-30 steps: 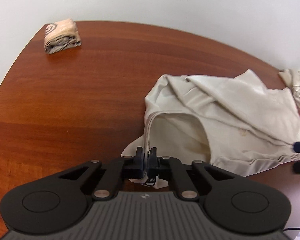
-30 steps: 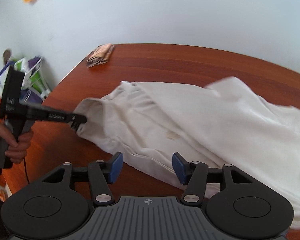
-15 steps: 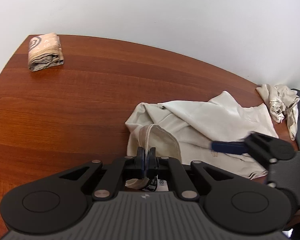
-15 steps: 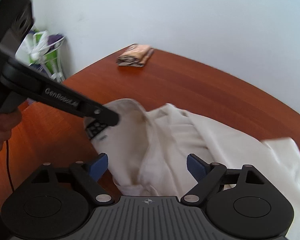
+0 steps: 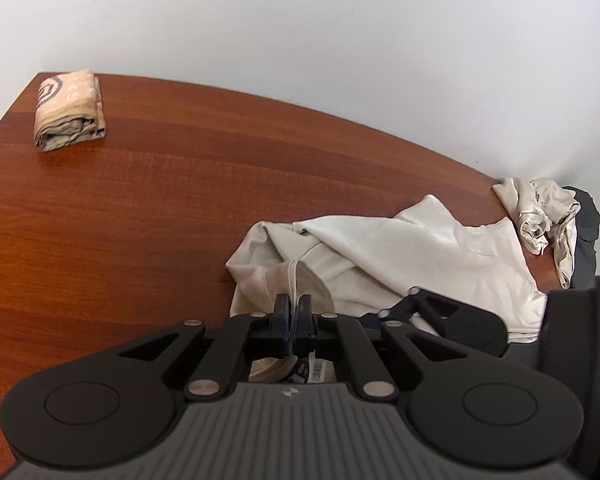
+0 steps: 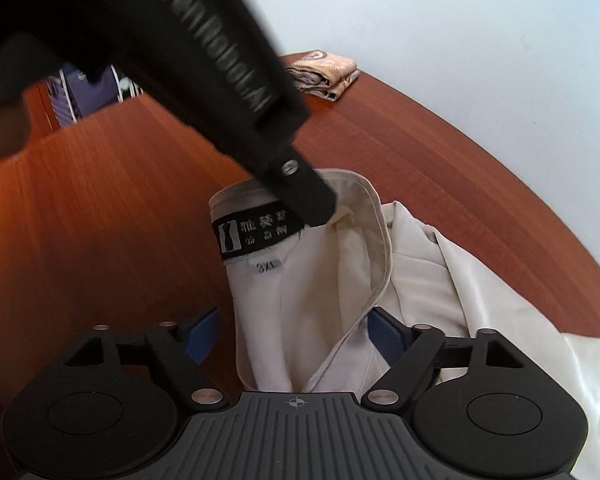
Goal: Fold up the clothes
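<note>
A cream collared shirt (image 5: 400,252) lies crumpled on the right part of the brown table (image 5: 140,220). My left gripper (image 5: 293,318) is shut on its collar, lifting that edge. In the right wrist view the same shirt (image 6: 312,300) shows its collar and black label, with the left gripper's tip (image 6: 316,200) pinching the collar just above the label. My right gripper (image 6: 296,334) is open, its blue pads on either side of the collar and placket; the fabric lies between them, not clamped. The right gripper's black body (image 5: 452,316) appears at the lower right of the left wrist view.
A folded tan patterned cloth (image 5: 70,108) sits at the table's far left corner, also visible as a folded bundle (image 6: 324,74). A crumpled beige garment (image 5: 544,220) and something dark lie at the far right edge. White wall behind. Purple and white items (image 6: 88,92) stand beyond the table.
The left gripper has kept hold of the collar and drawn it nearer. My right gripper has moved in close, so the collar now lies between its open pads.
</note>
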